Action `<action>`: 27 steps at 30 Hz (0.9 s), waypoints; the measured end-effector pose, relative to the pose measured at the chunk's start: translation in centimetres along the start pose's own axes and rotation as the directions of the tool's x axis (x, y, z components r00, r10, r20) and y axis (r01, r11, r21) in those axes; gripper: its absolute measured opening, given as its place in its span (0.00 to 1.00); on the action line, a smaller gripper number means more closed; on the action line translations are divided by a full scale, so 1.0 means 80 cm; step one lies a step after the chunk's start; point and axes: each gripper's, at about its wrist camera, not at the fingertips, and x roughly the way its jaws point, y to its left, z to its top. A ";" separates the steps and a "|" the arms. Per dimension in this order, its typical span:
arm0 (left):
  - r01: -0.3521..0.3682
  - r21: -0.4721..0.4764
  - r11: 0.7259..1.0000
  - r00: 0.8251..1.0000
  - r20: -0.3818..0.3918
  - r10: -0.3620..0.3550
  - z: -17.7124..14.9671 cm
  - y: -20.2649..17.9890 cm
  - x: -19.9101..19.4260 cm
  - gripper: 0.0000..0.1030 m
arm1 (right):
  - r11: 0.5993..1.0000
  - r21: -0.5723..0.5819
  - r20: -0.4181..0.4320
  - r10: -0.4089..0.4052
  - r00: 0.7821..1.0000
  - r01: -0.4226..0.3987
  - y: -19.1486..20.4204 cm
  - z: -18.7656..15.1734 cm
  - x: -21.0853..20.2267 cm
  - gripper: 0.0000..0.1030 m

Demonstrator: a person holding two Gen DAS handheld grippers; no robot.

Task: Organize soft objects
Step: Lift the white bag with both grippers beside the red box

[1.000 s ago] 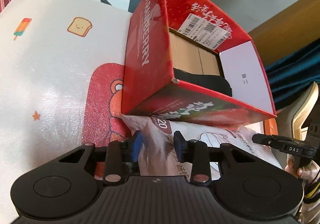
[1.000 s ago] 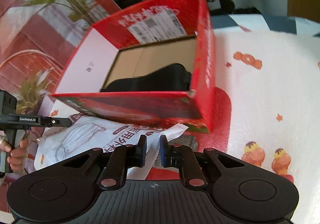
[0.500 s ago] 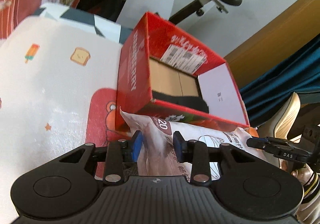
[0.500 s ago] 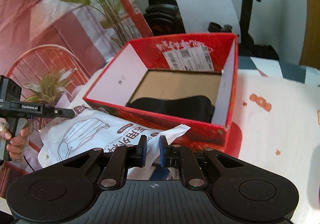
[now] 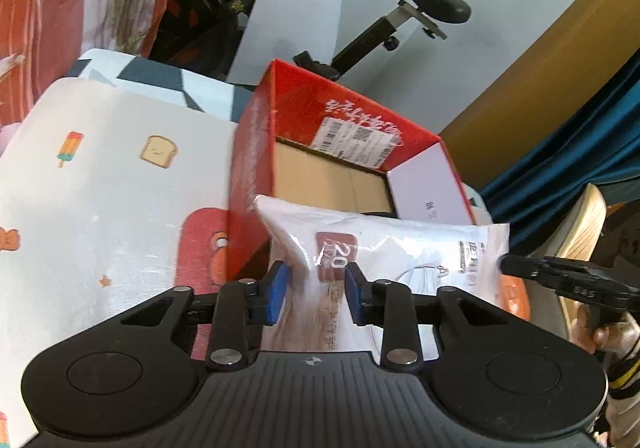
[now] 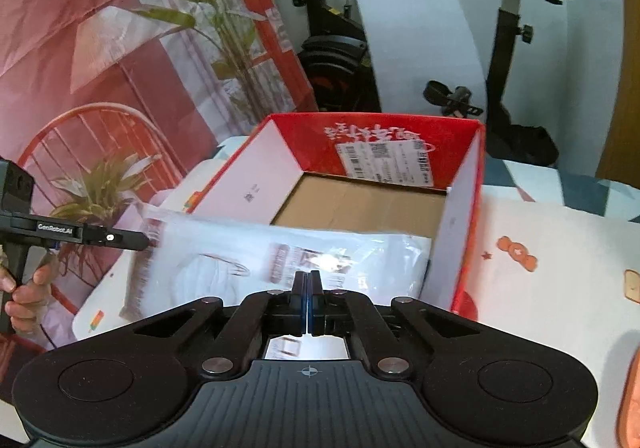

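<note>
- Left gripper (image 5: 313, 288): jaws closing, the white mask packet (image 5: 400, 248) between its blue pads.
- Right gripper (image 6: 307, 300): pinched tight on the packet's edge.
- The packet hangs at the near rim of the open red box (image 6: 468, 207), on a cartoon-print cloth (image 5: 100, 207).

1. The left wrist view sits just behind its own gripper's fingers and looks forward and downward, close to the red box (image 5: 256, 183), meeting it at its left corner.
2. The right wrist view looks forward and downward too, from the box's open front, slightly right of centre, equally near.
3. Both views share the box interior, its back wall with the shipping label (image 5: 356, 135) (image 6: 386, 161), the white packet (image 5: 400, 248) (image 6: 240, 260) across the box's near rim, and the exercise bike (image 5: 432, 7) (image 6: 516, 47) beyond the box.
4. Each view catches the other gripper at the packet's far end: right gripper (image 5: 560, 280) right of the box, left gripper (image 6: 80, 234) left of it.
</note>
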 end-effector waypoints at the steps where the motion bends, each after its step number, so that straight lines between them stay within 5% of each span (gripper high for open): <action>1: 0.015 -0.002 1.000 1.000 0.002 -0.015 0.000 -0.002 0.001 0.27 | 1.000 -0.012 -0.003 -0.007 1.000 0.007 0.004 0.001 0.003 0.01; 7: -0.036 0.030 0.999 0.999 -0.002 0.036 0.000 -0.014 0.013 0.27 | 0.997 -0.031 -0.012 -0.064 0.998 0.064 0.004 -0.003 0.011 0.02; 12: -0.063 0.032 0.998 0.998 -0.014 0.063 -0.004 -0.002 0.014 0.29 | 0.994 0.011 -0.017 -0.111 0.994 0.111 -0.019 -0.013 -0.005 0.22; 14: -0.059 0.027 0.998 0.998 -0.021 0.060 -0.003 0.003 0.014 0.30 | 0.991 0.020 -0.032 -0.132 0.991 0.133 -0.029 -0.016 -0.009 0.37; 17: -0.069 0.027 0.997 0.997 -0.028 0.069 -0.001 0.005 0.020 0.46 | 0.990 0.058 -0.082 -0.124 0.989 0.129 -0.046 -0.024 0.003 0.46; 22: -0.064 0.042 0.997 0.997 -0.045 0.066 -0.003 0.008 0.033 0.50 | 0.983 0.174 -0.115 -0.037 0.993 0.057 -0.069 -0.039 0.034 0.45; 25: -0.045 0.039 0.998 0.997 -0.056 0.048 -0.006 0.009 0.037 0.56 | 0.981 0.193 -0.107 -0.004 0.994 0.025 -0.071 -0.039 0.041 0.19; 27: -0.041 0.047 0.998 0.997 -0.063 0.044 -0.007 0.009 0.038 0.59 | 0.985 0.173 -0.112 -0.006 0.994 0.025 -0.068 -0.035 0.043 0.14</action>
